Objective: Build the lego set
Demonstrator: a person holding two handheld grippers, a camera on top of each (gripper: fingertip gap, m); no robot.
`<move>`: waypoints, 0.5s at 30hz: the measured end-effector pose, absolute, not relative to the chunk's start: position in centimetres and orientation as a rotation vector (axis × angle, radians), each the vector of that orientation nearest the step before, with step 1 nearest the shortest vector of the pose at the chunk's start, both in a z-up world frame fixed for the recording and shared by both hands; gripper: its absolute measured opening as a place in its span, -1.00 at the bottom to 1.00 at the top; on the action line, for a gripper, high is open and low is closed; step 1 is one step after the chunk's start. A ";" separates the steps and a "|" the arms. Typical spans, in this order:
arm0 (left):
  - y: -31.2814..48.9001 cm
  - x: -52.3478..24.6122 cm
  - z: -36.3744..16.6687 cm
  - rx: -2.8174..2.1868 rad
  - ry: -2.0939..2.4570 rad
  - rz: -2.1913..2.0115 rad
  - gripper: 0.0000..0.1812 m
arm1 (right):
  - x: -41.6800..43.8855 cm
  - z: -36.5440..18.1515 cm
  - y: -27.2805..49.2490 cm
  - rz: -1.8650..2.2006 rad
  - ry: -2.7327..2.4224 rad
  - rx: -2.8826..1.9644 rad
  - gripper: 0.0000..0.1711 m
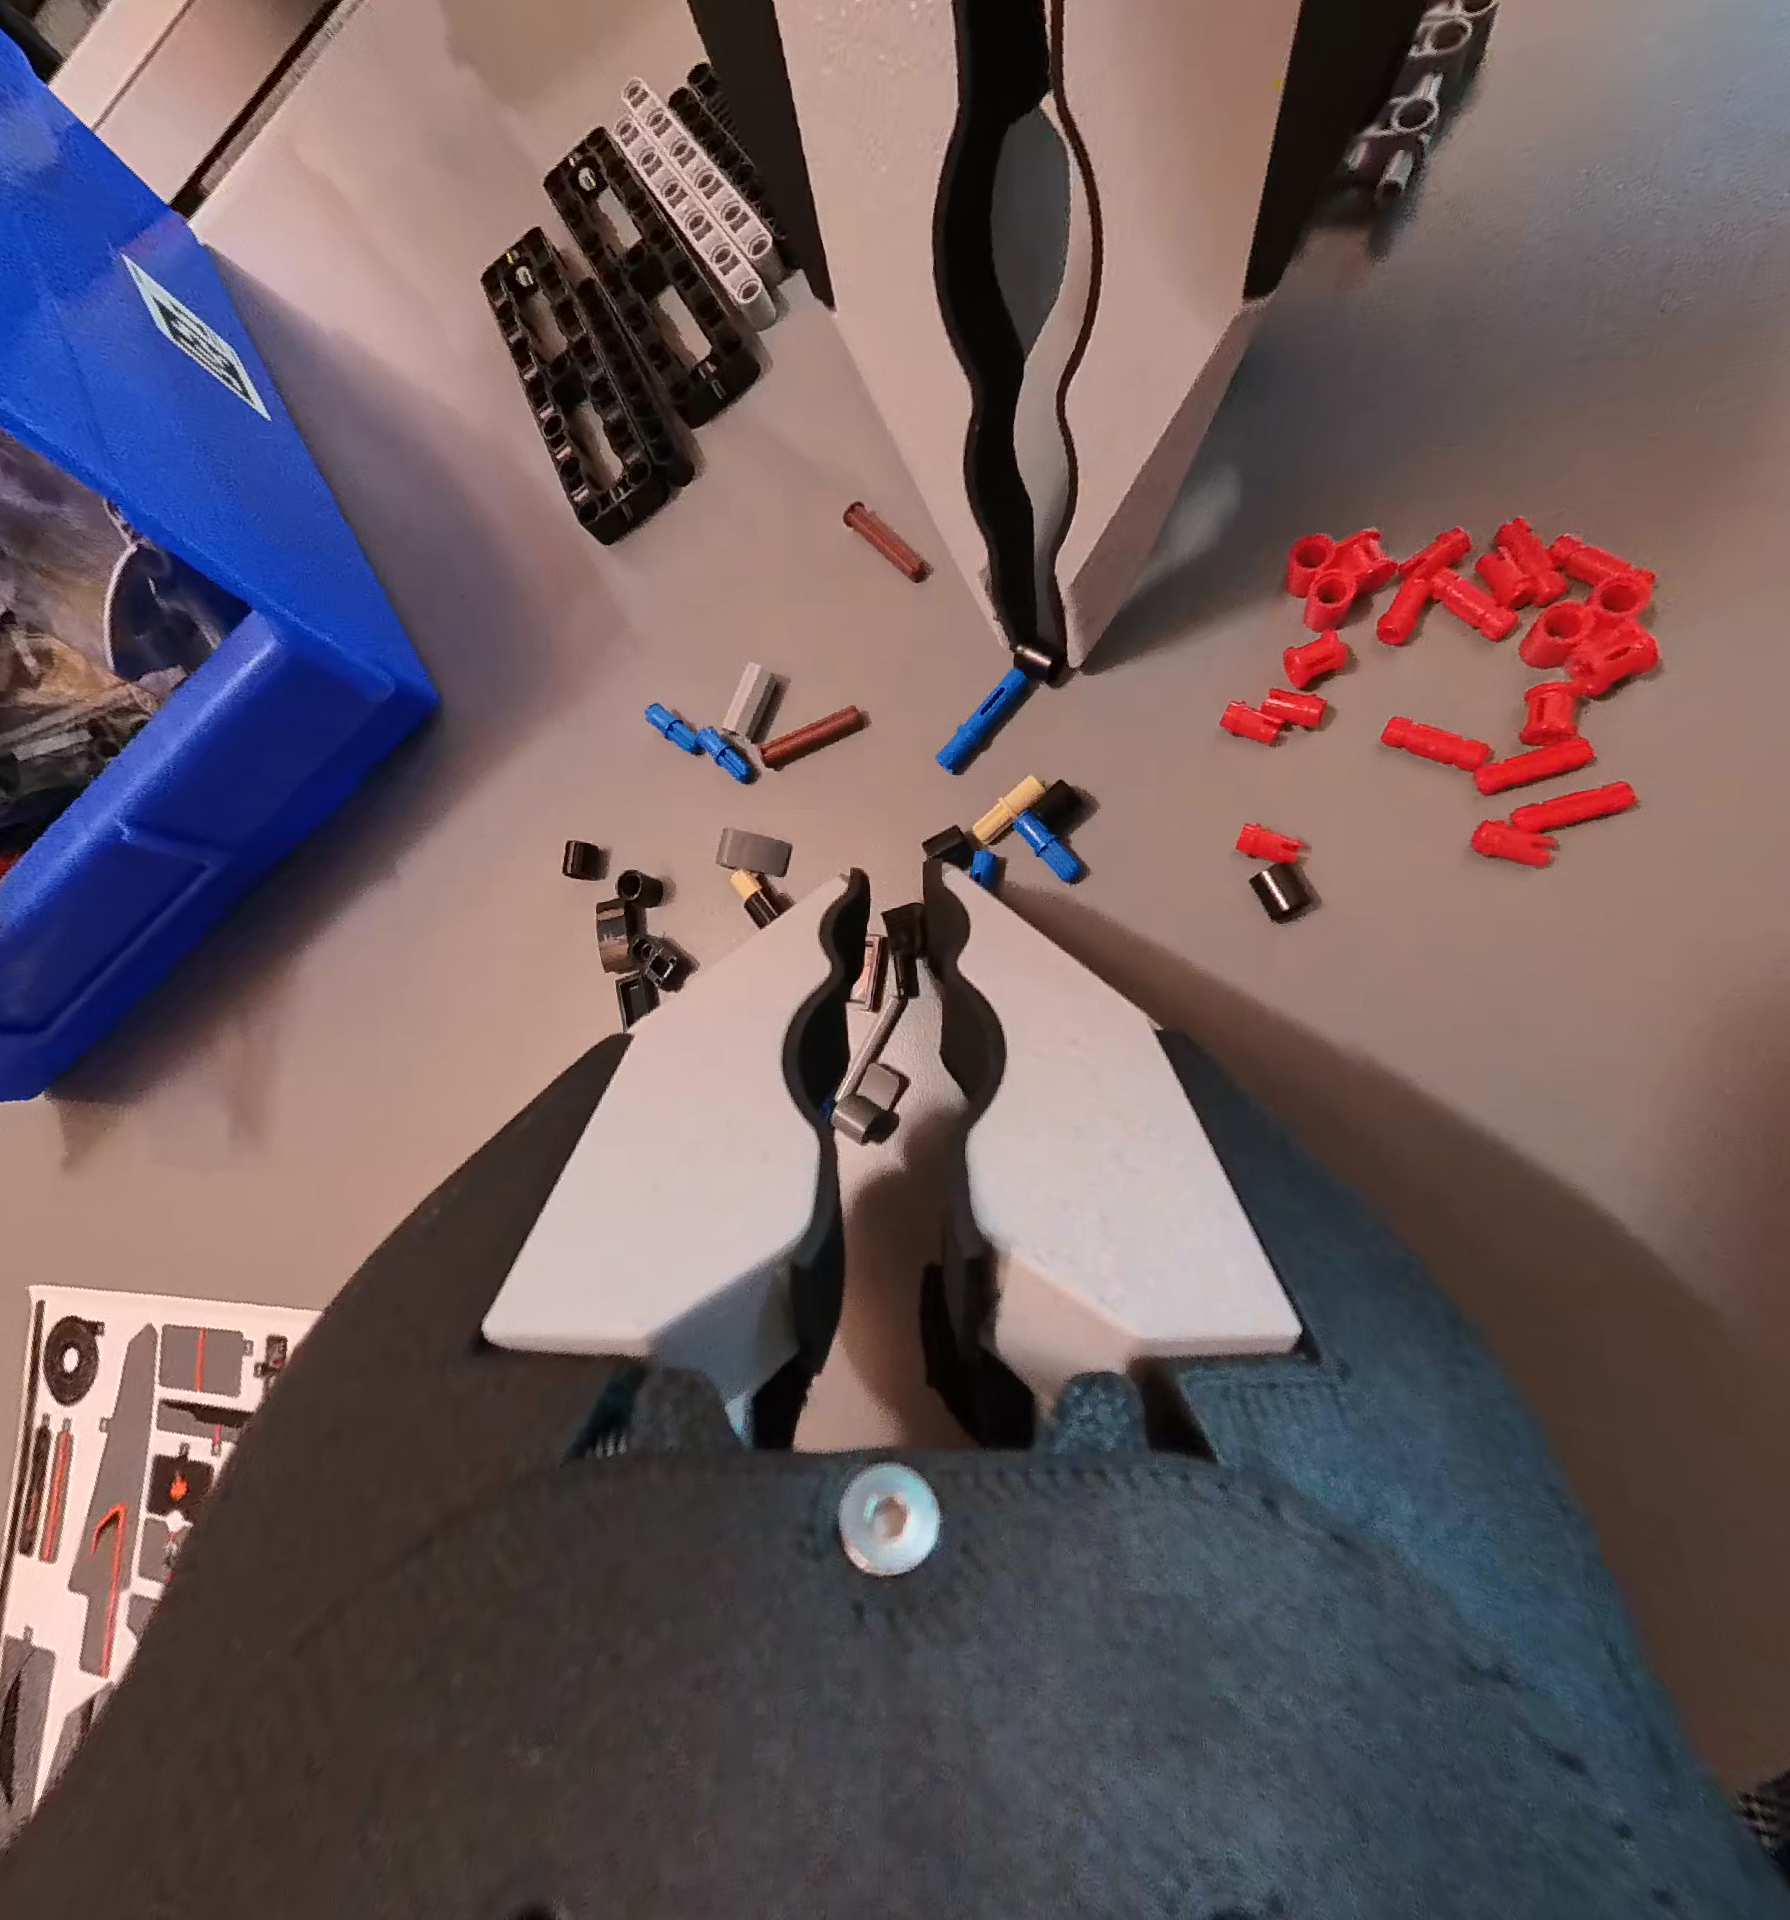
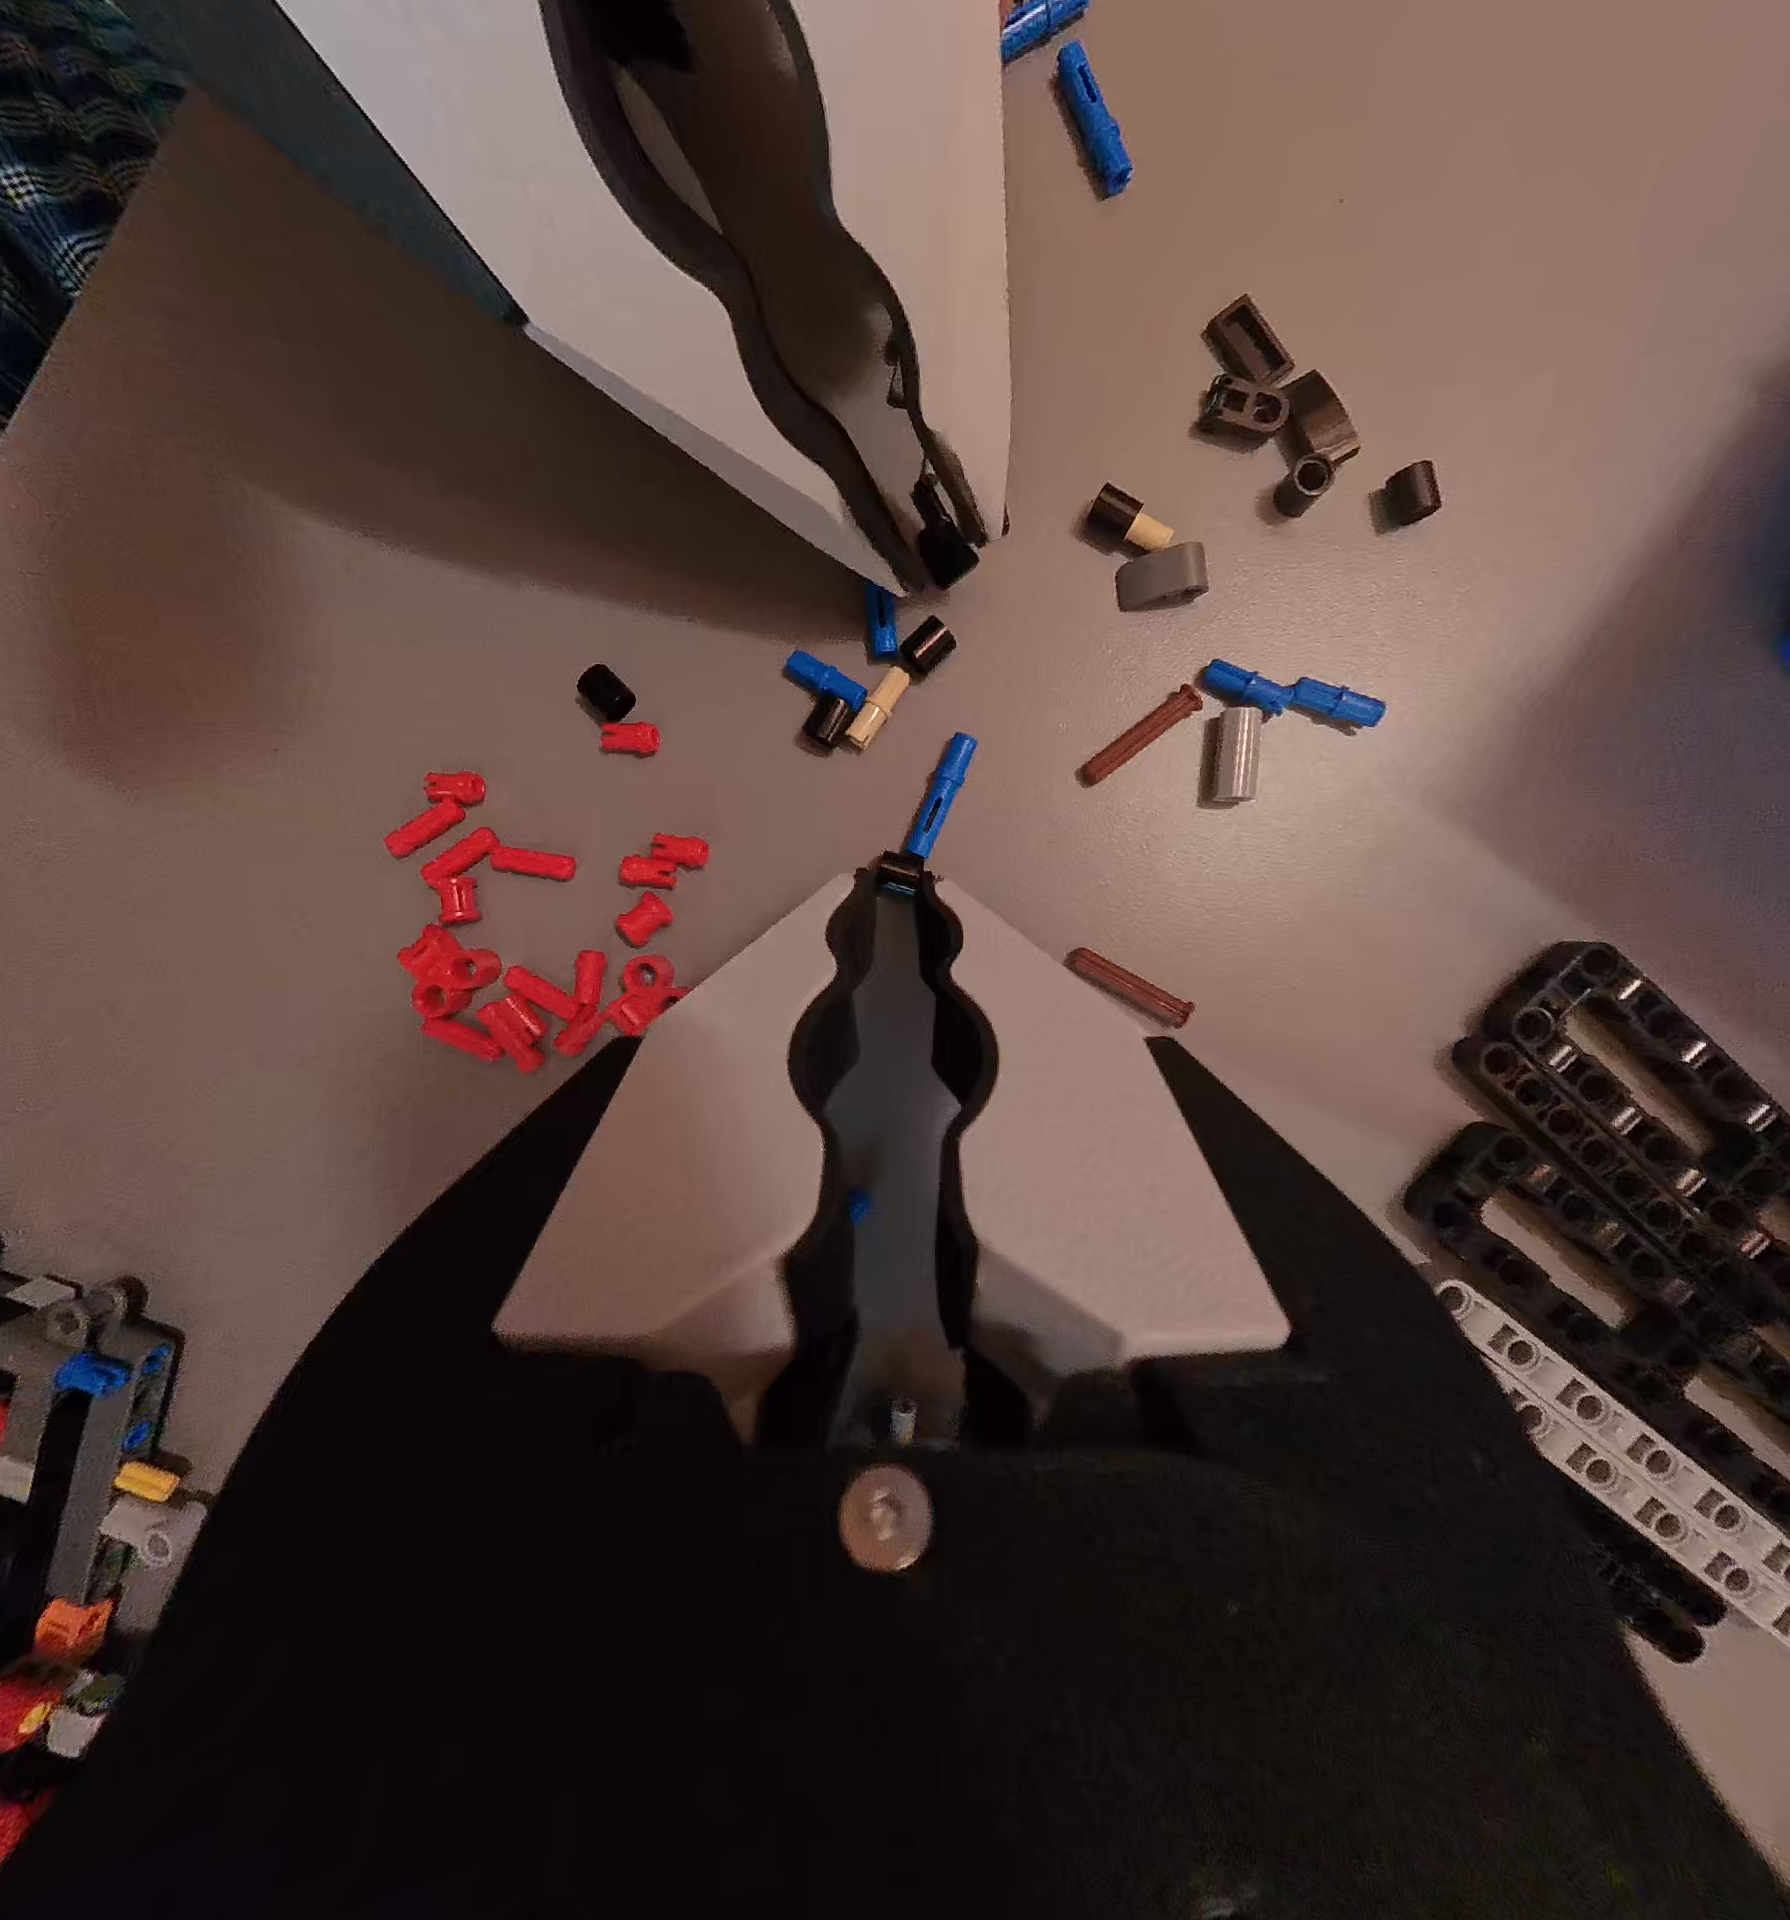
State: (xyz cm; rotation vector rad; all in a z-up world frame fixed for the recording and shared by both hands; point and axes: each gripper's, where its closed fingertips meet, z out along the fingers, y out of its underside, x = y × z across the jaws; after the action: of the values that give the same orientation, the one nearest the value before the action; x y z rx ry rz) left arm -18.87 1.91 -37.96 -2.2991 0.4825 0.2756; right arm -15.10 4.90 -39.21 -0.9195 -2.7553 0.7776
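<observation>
My left gripper (image 1: 896, 894) is shut on a small black connector (image 1: 903, 940) joined to a grey axle piece (image 1: 870, 1101) that runs back between the fingers. My right gripper (image 2: 896, 881) is shut on a small black bush (image 2: 896, 875) with a blue pin (image 2: 938, 795) sticking out forward. The two grippers point at each other just above the grey table, tips a short way apart. The right gripper (image 1: 1036, 655) with its blue pin (image 1: 982, 719) shows at the top of the left wrist view. The left gripper (image 2: 948, 551) shows at the top of the right wrist view.
Loose blue, black, tan, grey and brown pins lie between the grippers (image 1: 735, 727). A pile of red pins (image 1: 1473, 623) lies to one side. Black frames (image 1: 610, 343) and a white beam (image 1: 693, 187) lie near a blue bin (image 1: 195, 520). There is also a sticker sheet (image 1: 112, 1507) and a part-built model (image 2: 39, 1455).
</observation>
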 end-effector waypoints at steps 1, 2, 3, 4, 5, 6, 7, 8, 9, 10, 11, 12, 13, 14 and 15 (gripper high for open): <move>1.9 -18.8 -38.0 -2.304 0.485 0.270 -0.91 | -15.1 -39.2 4.9 0.780 -2.751 -0.924 -0.95; 2.0 -18.7 -37.9 -2.305 0.486 0.268 -0.92 | -15.1 -39.2 4.8 0.784 -2.752 -0.924 -0.95; 2.1 -18.6 -37.9 -2.306 0.487 0.265 -0.92 | -15.0 -39.2 4.7 0.783 -2.755 -0.918 -0.95; 2.1 -18.5 -37.9 -2.311 0.487 0.259 -0.92 | -14.9 -39.2 4.7 0.776 -2.754 -0.911 -0.95; 2.2 -18.5 -37.9 -2.317 0.485 0.254 -0.93 | -14.9 -39.2 4.7 0.771 -2.755 -0.909 -0.95; 2.3 -18.4 -37.9 -2.324 0.486 0.249 -0.92 | -14.8 -39.2 4.7 0.769 -2.756 -0.909 -0.95; 2.2 -18.3 -38.0 -2.335 0.486 0.235 -0.93 | -14.7 -39.2 4.8 0.767 -2.755 -0.911 -0.95; 2.2 -18.2 -38.1 -2.346 0.479 0.222 -0.93 | -14.7 -39.2 4.8 0.767 -2.755 -0.913 -0.95; 2.2 -18.2 -38.1 -2.352 0.472 0.220 -0.93 | -14.6 -39.2 4.8 0.768 -2.755 -0.914 -0.95; 2.3 -18.3 -38.2 -2.359 0.469 0.224 -0.92 | -14.6 -39.2 4.8 0.768 -2.753 -0.913 -0.95; 2.3 -18.3 -38.4 -2.371 0.466 0.224 -0.92 | -14.6 -39.2 4.8 0.771 -2.752 -0.913 -0.95; 2.3 -18.3 -38.6 -2.381 0.462 0.220 -0.92 | -14.6 -39.2 4.7 0.774 -2.752 -0.912 -0.95; 2.3 -18.3 -38.7 -2.388 0.463 0.217 -0.92 | -14.6 -39.2 4.7 0.775 -2.750 -0.910 -0.95; 2.3 -18.2 -39.0 -2.400 0.468 0.211 -0.91 | -14.6 -39.2 4.7 0.775 -2.748 -0.909 -0.95; 2.4 -18.1 -39.1 -2.402 0.467 0.207 -0.91 | -14.6 -39.2 4.7 0.778 -2.749 -0.909 -0.95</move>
State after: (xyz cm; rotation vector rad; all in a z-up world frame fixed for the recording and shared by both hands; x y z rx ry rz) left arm -18.08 2.36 -39.06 -2.4021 0.4668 0.2074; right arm -14.58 4.65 -39.21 -0.9093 -2.7487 0.7778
